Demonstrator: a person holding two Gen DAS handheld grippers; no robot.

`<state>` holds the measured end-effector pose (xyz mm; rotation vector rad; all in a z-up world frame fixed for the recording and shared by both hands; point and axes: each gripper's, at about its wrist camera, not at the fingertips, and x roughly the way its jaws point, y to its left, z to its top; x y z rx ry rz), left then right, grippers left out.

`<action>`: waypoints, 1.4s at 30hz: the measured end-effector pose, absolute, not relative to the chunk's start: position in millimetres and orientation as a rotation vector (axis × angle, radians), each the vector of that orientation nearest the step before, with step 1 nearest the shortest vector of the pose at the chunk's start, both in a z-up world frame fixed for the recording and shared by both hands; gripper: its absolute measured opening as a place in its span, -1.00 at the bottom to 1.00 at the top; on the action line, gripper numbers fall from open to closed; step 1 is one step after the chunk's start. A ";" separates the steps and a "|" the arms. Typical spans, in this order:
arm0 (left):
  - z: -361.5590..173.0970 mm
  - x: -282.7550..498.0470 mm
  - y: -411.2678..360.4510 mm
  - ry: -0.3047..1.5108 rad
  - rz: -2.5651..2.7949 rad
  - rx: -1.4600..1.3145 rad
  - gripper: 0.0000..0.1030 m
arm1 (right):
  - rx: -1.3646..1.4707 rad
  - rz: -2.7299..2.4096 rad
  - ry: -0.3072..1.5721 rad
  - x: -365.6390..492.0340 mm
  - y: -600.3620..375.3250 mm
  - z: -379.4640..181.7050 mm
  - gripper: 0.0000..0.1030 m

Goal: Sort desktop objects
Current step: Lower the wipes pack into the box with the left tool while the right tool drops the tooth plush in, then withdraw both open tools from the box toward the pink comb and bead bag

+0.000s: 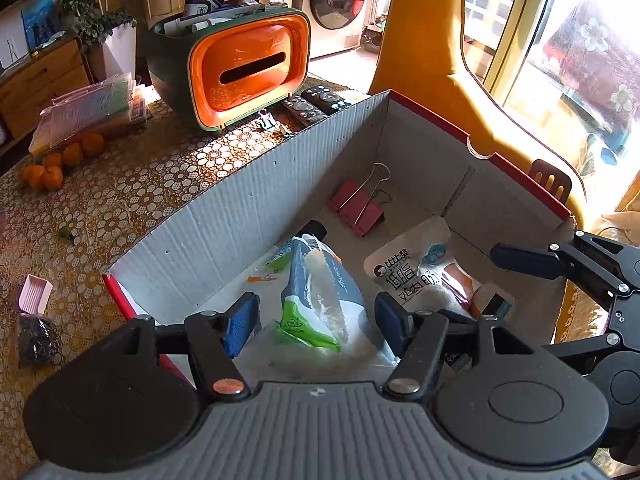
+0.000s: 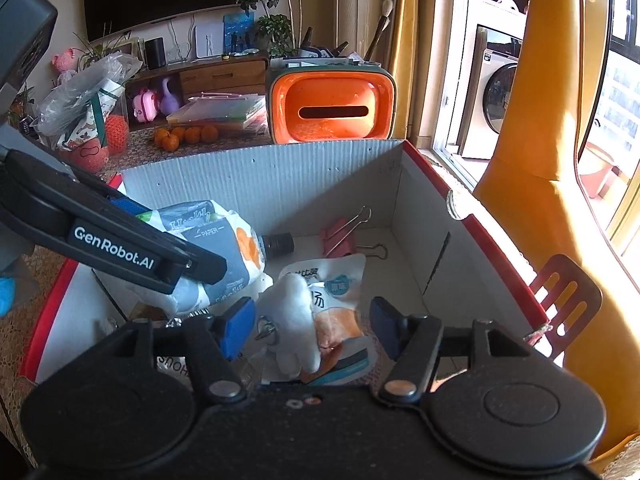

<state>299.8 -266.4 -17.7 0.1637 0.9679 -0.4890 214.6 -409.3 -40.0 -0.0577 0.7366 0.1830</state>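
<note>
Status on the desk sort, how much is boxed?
Done: pink clip, tissue pack and snack pouch lie in the box. In hand: nothing; left gripper and right gripper are open over it. Left: remotes, small clip, pink tray.

The left gripper [image 1: 316, 316] tilts steeply downward, its blue-padded fingers [image 1: 240, 322] spread apart and pressing on nothing. The right gripper [image 2: 312, 322] points down at a shallower slant (just beside the left one), its pads [image 2: 238, 326] likewise parted and free of contact.
</note>
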 end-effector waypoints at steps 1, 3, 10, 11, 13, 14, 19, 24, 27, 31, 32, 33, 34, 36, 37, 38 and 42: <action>-15.8 298.4 -264.2 0.962 -0.489 0.158 0.28 | -0.060 0.184 0.734 213.2 -409.1 -38.8 0.30; -11.2 294.6 -259.6 0.951 -0.486 0.143 0.34 | -0.067 0.190 0.729 209.2 -408.5 -35.9 0.32; 7.9 270.5 -244.9 0.885 -0.494 0.113 0.36 | -0.056 0.212 0.699 193.6 -405.4 -19.8 0.42; 10.8 266.2 -242.4 0.871 -0.486 0.108 0.38 | -0.053 0.217 0.693 191.1 -404.6 -17.4 0.48; 17.0 257.6 -236.5 0.847 -0.480 0.095 0.51 | -0.055 0.224 0.675 183.8 -402.1 -11.0 0.49; 20.3 253.2 -233.1 0.835 -0.481 0.088 0.53 | -0.057 0.227 0.667 180.3 -399.8 -7.7 0.51; 32.3 233.3 -216.7 0.785 -0.478 0.077 0.53 | -0.045 0.261 0.625 161.8 -390.7 8.1 0.68; 40.3 213.5 -192.6 0.732 -0.454 0.067 0.65 | -0.033 0.279 0.605 148.5 -378.9 19.2 0.83; 43.4 202.5 -175.7 0.707 -0.437 0.049 0.66 | -0.021 0.290 0.606 143.6 -369.9 23.6 0.83; 46.5 191.6 -153.2 0.673 -0.407 0.035 0.92 | -0.011 0.301 0.609 140.5 -356.9 29.2 0.83; 46.7 190.1 -147.7 0.667 -0.399 0.029 0.99 | -0.011 0.305 0.611 140.4 -352.9 30.9 0.83; 46.8 188.3 -141.2 0.659 -0.392 0.020 1.00 | -0.012 0.308 0.613 140.3 -349.8 32.6 0.83; 46.9 187.3 -136.0 0.656 -0.389 0.014 1.00 | -0.013 0.309 0.614 140.5 -345.9 34.4 0.83; 46.0 184.6 -124.1 0.647 -0.379 0.002 1.00 | -0.015 0.314 0.619 141.1 -338.4 37.6 0.83; 44.9 183.9 -119.5 0.643 -0.370 0.001 1.00 | -0.016 0.316 0.622 142.4 -334.4 39.2 0.84; 43.5 182.7 -113.4 0.638 -0.360 0.003 1.00 | -0.019 0.318 0.626 143.9 -330.0 40.7 0.84; 34.3 181.4 -91.5 0.633 -0.325 0.019 1.00 | -0.034 0.326 0.636 152.7 -307.0 45.0 0.84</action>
